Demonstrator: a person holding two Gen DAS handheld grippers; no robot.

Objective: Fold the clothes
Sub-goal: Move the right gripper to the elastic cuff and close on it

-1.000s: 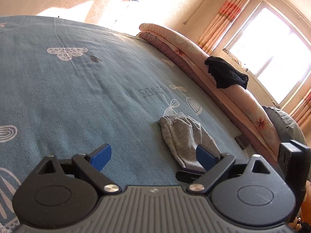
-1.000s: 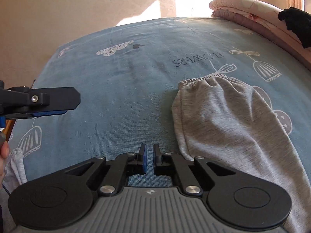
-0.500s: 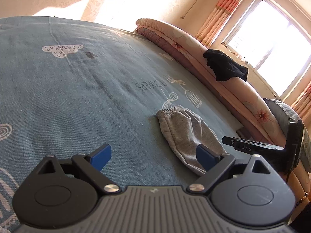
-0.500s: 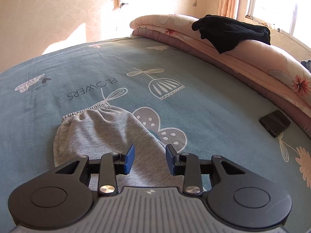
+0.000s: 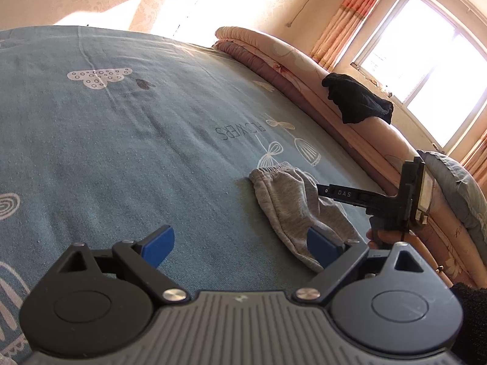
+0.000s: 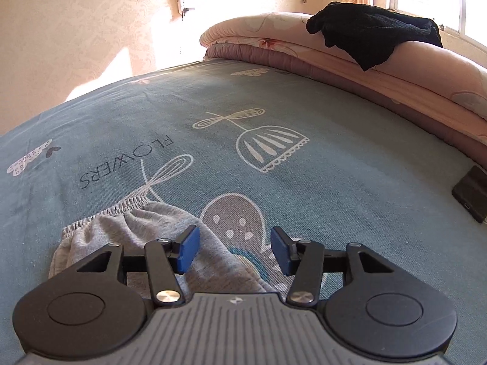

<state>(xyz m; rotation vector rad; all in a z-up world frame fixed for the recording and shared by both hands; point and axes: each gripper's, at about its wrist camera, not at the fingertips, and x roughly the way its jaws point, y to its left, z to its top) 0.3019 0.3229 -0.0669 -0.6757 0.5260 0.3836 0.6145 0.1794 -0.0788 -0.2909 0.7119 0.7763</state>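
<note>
right gripper (image 6: 234, 251): jaws had just been opening, nothing between | grey sweatpants (image 6: 121, 231): lay just under and left of it, on bedsheet (image 6: 334, 167) | left gripper (image 5: 240, 246): wide open, empty | handling: soft, light, limp; probably best pinched at elastic waistband

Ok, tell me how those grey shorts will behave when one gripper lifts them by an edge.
The grey shorts lie limp and rumpled on the bedsheet, so they will probably droop and unfold rather than hold shape. The fabric looks like a soft knit, likely light and not slippery. The gathered waistband looks thicker, probably the firmer place to pinch.
</note>
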